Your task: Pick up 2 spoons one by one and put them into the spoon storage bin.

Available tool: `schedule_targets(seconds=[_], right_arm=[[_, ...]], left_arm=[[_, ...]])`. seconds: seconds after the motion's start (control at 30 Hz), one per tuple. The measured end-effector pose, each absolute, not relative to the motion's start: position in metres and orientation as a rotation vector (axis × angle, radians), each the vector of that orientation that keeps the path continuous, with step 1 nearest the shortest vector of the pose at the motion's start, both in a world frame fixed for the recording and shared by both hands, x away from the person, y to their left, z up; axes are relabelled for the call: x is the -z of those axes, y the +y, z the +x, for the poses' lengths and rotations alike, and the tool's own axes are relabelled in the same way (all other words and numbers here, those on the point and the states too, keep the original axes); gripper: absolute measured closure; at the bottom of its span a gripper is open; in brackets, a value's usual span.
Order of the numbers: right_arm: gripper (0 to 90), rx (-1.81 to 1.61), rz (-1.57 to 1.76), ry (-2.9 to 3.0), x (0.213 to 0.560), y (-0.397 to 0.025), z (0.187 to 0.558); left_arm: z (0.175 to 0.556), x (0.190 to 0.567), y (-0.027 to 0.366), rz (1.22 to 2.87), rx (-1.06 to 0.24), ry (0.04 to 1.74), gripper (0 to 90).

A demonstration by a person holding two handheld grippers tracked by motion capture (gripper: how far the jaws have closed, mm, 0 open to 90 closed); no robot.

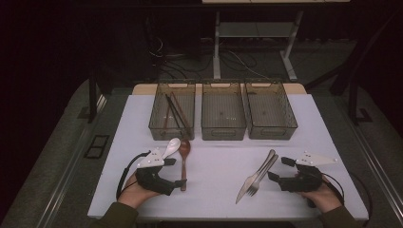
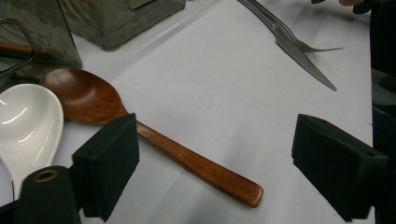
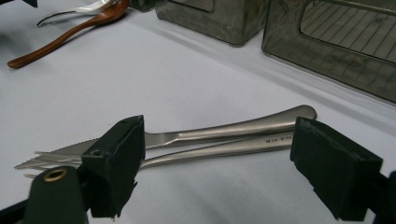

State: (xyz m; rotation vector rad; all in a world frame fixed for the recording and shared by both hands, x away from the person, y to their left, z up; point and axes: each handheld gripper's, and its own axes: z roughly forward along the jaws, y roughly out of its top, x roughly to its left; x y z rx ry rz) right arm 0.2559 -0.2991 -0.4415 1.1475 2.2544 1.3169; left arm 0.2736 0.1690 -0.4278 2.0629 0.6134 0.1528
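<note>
Three translucent grey plastic bins point(image 1: 223, 116) stand in a row. In front of them lie one wooden spoon point(image 2: 154, 140), one white ceramic spoon point(image 2: 25, 126), one steel knife point(image 3: 219, 132) and one steel fork point(image 3: 196, 155). The left gripper point(image 2: 215, 158) is spread over the wooden spoon, the right gripper point(image 3: 215, 163) spread over knife and fork.

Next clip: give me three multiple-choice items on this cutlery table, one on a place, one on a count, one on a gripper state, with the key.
1. Where do the chopsticks lie?
A. left bin
B. middle bin
C. on the table

2. How many bins stand at the table's far side?
A. two
B. three
C. four

3. How stands the left gripper?
A. shut on the wooden spoon
B. open over the wooden spoon's handle
C. shut on the fork

Key: 1 A, the sticks lean inside the left bin. 2 B, three sit in a row. 3 B, its jaws stand wide apart with the wooden spoon lying free between them.
</note>
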Motion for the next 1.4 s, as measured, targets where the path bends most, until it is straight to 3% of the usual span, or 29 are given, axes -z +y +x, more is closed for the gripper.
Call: schedule_targets(seconds=[0.33,0.73,1.4], right_arm=[[18.1,-1.295,1.129,2.254,0.442,-0.298,0.257],[18.1,-1.272,1.124,2.259,0.442,-0.297,0.256],[18.1,-1.234,1.098,2.265,0.443,-0.296,0.256]], left_arm=[[0.284,0.423,0.17,2.097,-0.207,0.662,44.5],[0.303,0.429,0.177,2.17,-0.247,0.824,88.0],[0.314,0.441,0.205,2.235,-0.313,1.002,89.4]])
